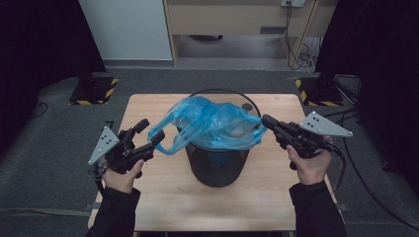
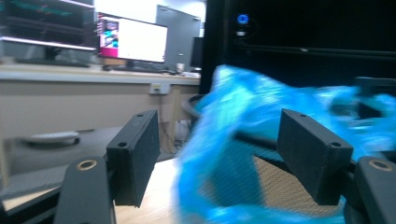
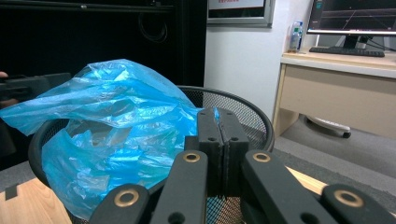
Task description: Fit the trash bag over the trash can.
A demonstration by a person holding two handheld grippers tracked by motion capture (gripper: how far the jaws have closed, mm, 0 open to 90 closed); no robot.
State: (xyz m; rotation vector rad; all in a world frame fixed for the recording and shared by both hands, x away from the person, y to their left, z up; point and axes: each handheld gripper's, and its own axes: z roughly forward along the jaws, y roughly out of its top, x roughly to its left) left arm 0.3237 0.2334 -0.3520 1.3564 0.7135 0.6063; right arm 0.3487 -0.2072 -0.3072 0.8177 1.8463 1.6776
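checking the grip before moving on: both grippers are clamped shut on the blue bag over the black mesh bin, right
Not both. The left gripper is open, the blue bag loose between its pads, as the left gripper view shows. The right gripper is clamped on the bag at the black mesh bin.

A translucent blue plastic bag (image 1: pixel 212 124) fills a black wire-mesh wastebasket (image 1: pixel 217 165) on a pale wood-grain table (image 1: pixel 197 202); black-and-yellow hazard stripes (image 1: pixel 109 90) mark the floor.
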